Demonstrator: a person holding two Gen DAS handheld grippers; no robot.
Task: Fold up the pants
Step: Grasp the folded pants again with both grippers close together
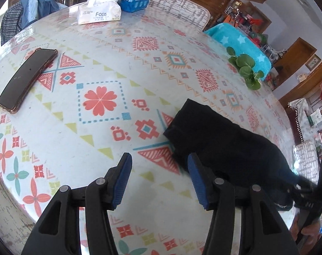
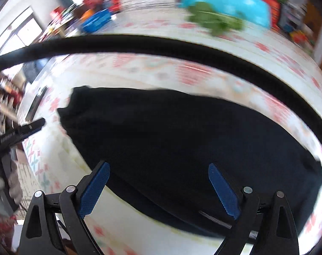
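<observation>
Clutter on the patterned tablecloth

A dark phone lies at nine o'clock, a tissue pack and blue packet at twelve, leafy greens beside a turquoise starred towel at two.

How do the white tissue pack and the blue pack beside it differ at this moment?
The white tissue pack is open, with a tissue sticking up from its top; no tissue shows from the blue pack. The white tissue pack reads "Face" in dark print; the blue pack carries white lettering. The white tissue pack sits nearer the phone; the blue pack lies closer to the table's far edge. Both are soft packs resting on the patterned table.
</observation>
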